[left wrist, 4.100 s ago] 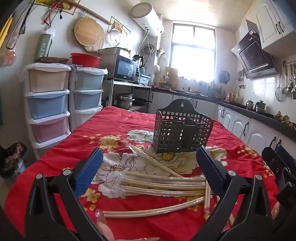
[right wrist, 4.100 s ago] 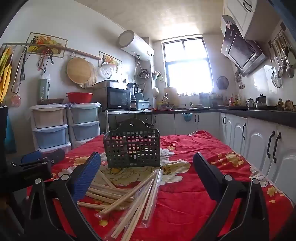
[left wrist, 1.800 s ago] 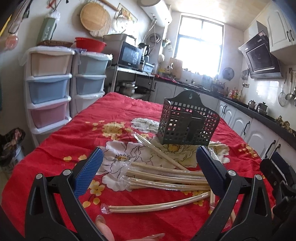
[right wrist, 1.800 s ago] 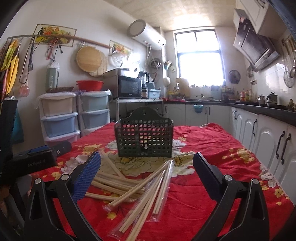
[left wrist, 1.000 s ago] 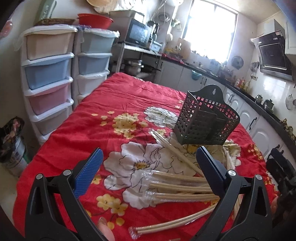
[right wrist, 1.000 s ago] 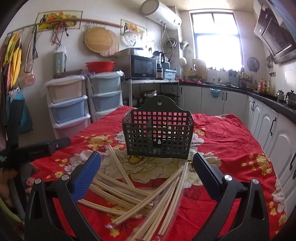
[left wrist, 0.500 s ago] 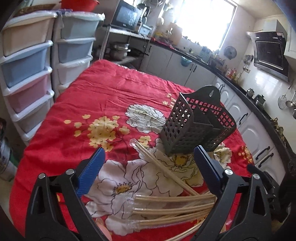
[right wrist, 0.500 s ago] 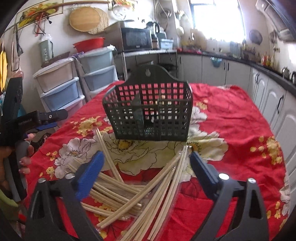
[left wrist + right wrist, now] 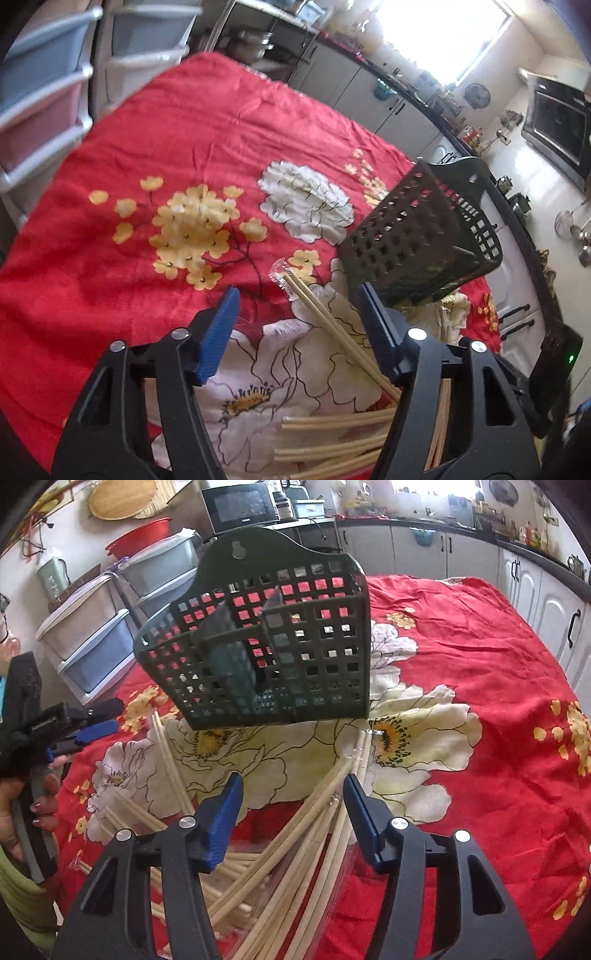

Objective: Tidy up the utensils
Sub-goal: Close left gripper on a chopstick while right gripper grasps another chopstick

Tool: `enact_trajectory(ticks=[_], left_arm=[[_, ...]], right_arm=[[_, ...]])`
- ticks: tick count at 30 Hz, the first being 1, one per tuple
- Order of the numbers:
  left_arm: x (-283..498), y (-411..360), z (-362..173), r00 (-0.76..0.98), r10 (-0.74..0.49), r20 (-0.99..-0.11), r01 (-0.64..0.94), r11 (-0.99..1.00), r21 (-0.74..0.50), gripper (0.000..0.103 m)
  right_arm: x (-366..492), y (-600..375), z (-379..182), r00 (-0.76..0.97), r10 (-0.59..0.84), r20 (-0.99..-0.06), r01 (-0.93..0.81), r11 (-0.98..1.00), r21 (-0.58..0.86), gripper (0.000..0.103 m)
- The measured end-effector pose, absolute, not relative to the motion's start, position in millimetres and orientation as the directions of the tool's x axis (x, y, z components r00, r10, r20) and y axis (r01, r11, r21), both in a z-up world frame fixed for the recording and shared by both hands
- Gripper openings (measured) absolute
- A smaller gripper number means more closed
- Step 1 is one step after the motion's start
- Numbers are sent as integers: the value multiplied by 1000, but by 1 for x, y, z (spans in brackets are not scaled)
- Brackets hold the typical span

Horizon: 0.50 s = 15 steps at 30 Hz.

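Both grippers, left (image 9: 297,321) and right (image 9: 293,805), have descended, jaws wide and empty, over wrapped chopsticks (image 9: 314,812) before the basket (image 9: 273,642); picking begins.

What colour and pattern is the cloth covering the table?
Red tablecloth printed with large white and small yellow flowers; clearest in the right wrist view.

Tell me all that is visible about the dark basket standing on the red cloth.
The basket is dark green-black, apparently plastic, with walls of square holes and a taller, rounded solid back plate bearing a hanging hole. Inner dividers split it into compartments, which look empty. It stands upright on the flowered tablecloth, over a big pale flower. Wrapped chopsticks lie in front of it; whether they touch its base is unclear. Neither the left gripper nor the right gripper touches it.
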<state>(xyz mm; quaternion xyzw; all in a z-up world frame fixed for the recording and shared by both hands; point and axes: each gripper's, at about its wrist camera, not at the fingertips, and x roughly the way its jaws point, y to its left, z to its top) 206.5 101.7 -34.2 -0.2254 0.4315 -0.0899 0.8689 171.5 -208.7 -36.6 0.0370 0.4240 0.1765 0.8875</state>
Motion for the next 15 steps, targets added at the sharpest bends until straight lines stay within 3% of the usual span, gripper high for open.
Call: enact_trajectory(ticks=[7,12,15], left_arm=[[225,101,-55,566,-407,-717,-50,851,-523,45],[234,101,-66,544,-423,-725,-64,840,-539,26],[239,105,-69,541,-438,-718,-74,826,-559,21]], right_arm=[[182,-212,-42,551,347,-759,-263,935,237,50],[192,-216,-47,522,361,-772,-241,931,273,46],[198,-219,-49,509,380,-772,-227,925,305,44]])
